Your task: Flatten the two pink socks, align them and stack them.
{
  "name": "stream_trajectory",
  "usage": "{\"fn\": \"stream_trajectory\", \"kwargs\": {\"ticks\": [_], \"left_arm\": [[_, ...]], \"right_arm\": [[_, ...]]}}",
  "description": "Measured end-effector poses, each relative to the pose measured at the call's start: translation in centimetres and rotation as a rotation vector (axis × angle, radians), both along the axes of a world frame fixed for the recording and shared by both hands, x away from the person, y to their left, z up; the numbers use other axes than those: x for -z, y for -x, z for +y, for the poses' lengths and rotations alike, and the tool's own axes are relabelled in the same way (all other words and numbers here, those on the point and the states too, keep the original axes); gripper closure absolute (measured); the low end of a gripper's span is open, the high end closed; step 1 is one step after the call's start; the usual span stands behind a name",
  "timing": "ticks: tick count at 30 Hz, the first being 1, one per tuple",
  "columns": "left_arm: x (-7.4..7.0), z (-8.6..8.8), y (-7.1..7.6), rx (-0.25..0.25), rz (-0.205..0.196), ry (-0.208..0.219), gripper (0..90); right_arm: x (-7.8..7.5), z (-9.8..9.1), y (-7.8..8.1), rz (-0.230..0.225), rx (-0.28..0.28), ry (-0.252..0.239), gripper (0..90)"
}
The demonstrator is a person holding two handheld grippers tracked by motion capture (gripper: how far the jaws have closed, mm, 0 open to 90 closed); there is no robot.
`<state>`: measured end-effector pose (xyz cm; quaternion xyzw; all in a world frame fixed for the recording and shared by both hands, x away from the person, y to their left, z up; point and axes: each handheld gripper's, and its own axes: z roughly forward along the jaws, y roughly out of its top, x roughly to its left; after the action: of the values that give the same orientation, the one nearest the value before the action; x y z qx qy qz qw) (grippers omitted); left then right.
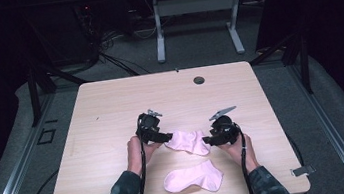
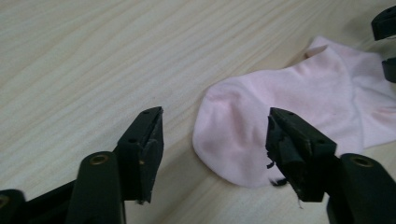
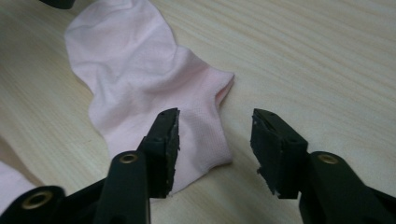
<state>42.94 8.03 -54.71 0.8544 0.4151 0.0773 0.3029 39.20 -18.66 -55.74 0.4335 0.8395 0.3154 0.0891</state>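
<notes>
Two pink socks lie near the tabletop's front edge. The left hand-held gripper (image 1: 169, 136) and right hand-held gripper (image 1: 206, 141), both wide open and holding nothing, sit at each end of the far sock (image 1: 188, 142), probably to lift it flat. The near sock (image 1: 193, 178) waits.

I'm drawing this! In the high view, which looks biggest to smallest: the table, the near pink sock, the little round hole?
1. Table
2. Near pink sock
3. Round hole, which lies farther from the camera but is clearly smallest
</notes>
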Motion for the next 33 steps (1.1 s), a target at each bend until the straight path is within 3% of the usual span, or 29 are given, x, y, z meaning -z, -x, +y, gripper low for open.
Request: {"fn": "stream_trajectory", "kwargs": {"ticks": [4, 8, 18, 23, 25, 30, 33], "left_arm": [[0.9, -0.5, -0.5, -0.004, 0.024, -0.027, 42.9], [1.1, -1.1, -0.5, 0.002, 0.015, -0.061, 47.6], [1.2, -1.8, -0.2, 0.020, 0.002, -0.120, 64.6], [1.2, -1.9, -0.2, 0.028, -0.002, -0.115, 76.6], [1.3, -2.0, -0.2, 0.035, -0.002, -0.104, 82.9], [1.3, -2.0, -0.1, 0.043, -0.013, -0.102, 85.8], [1.4, -2.0, 0.0, 0.043, -0.018, -0.096, 86.4]], "right_arm": [[0.4, 0.4, -0.3, 0.008, -0.007, 0.035, 58.0], [0.5, 0.5, -0.3, 0.009, -0.020, 0.061, 62.4], [0.7, 0.7, -0.3, 0.006, -0.027, 0.065, 70.4], [1.0, 0.5, -0.2, -0.019, -0.017, 0.050, 78.6], [1.0, 0.5, -0.2, -0.015, -0.037, 0.034, 82.4], [1.0, 0.2, -0.3, 0.007, -0.031, 0.011, 85.0], [1.1, 0.3, -0.1, -0.011, -0.016, 0.009, 85.6]]}}
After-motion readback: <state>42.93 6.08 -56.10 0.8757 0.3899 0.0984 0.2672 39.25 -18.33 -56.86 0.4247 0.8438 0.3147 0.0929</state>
